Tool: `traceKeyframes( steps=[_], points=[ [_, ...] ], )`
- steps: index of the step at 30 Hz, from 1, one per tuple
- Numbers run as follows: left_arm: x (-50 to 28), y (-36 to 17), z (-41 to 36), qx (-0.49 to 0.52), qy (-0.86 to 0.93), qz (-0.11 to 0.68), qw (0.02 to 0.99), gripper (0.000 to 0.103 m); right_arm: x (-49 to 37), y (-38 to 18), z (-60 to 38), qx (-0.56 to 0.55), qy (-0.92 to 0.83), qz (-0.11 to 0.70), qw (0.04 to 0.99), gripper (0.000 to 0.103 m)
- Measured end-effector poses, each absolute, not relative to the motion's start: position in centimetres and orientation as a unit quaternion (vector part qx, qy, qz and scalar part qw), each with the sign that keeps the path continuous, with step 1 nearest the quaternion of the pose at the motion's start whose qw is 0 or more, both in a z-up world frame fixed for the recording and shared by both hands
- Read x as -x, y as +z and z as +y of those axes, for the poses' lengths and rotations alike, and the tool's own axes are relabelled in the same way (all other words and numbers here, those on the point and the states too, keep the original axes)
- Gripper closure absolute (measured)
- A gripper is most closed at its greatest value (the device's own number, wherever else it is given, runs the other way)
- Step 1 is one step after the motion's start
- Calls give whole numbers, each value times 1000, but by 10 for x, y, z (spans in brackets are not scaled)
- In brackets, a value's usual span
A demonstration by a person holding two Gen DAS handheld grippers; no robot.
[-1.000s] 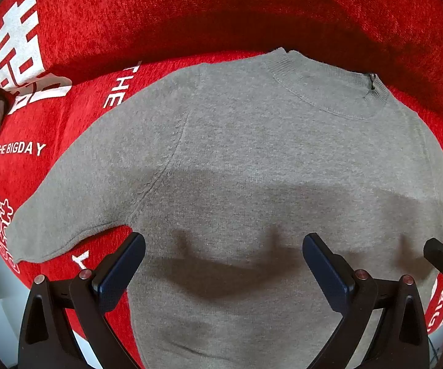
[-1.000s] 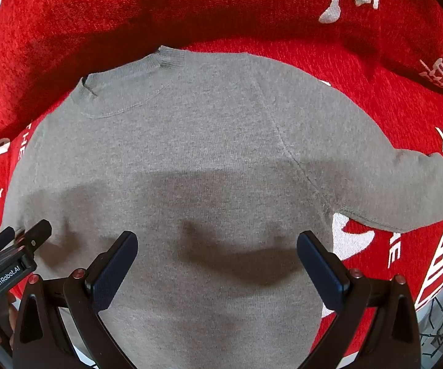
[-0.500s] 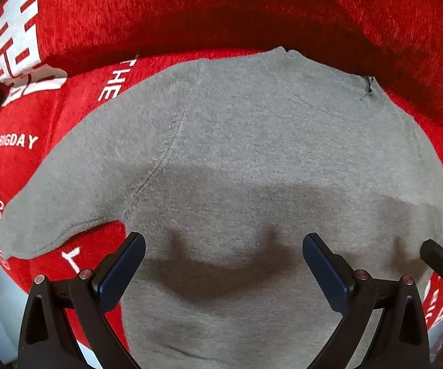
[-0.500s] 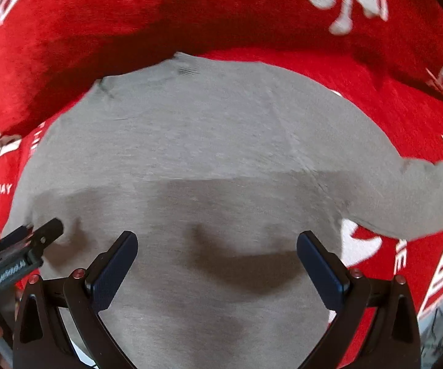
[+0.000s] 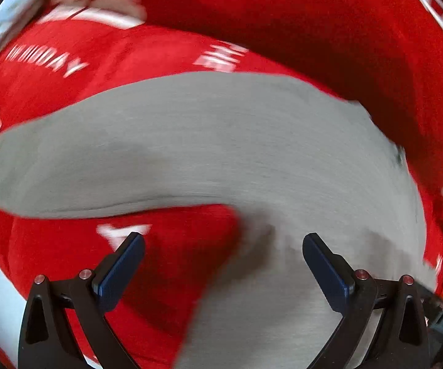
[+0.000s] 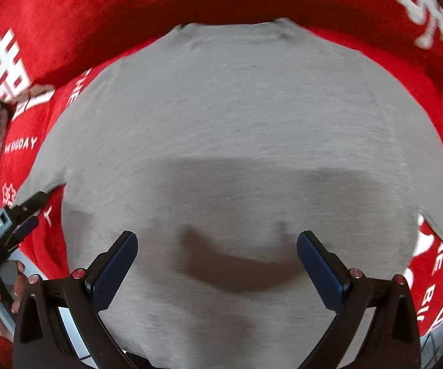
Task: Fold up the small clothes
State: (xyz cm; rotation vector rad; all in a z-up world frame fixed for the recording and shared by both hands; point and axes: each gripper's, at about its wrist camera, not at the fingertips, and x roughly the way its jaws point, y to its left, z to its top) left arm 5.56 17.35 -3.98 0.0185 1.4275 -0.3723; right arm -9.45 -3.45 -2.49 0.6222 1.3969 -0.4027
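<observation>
Sweater [image 6: 236, 129] lies flat on blanket [image 6: 436, 98].

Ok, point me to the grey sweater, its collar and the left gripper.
grey sweater [image 6: 236, 123], right wrist view, middle of the chest.
collar [image 6: 236, 30], right wrist view, ribbed neck edge.
left gripper [image 5: 223, 261], left wrist view, midway between its fingertips.

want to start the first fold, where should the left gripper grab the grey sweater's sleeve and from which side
Judging from the left wrist view, take the grey sweater by its sleeve near the cuff end. The sleeve lies flat and spread outward on the red blanket, clear of the body. Slide the open left gripper in low from the outer edge, one finger beneath, then carry it across the chest.
</observation>
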Motion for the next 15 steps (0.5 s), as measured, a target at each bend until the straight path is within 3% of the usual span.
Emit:
traceKeyframes(
  steps=[10,15],
  points=[
    [-92,-75,364,163,-28,634,755,0,51,-43,21,-247,-141,649,705,0],
    [-113,-83,388,206,-53,617,757,0,43,-43,42,-243,-129,651,708,0]
  ],
)
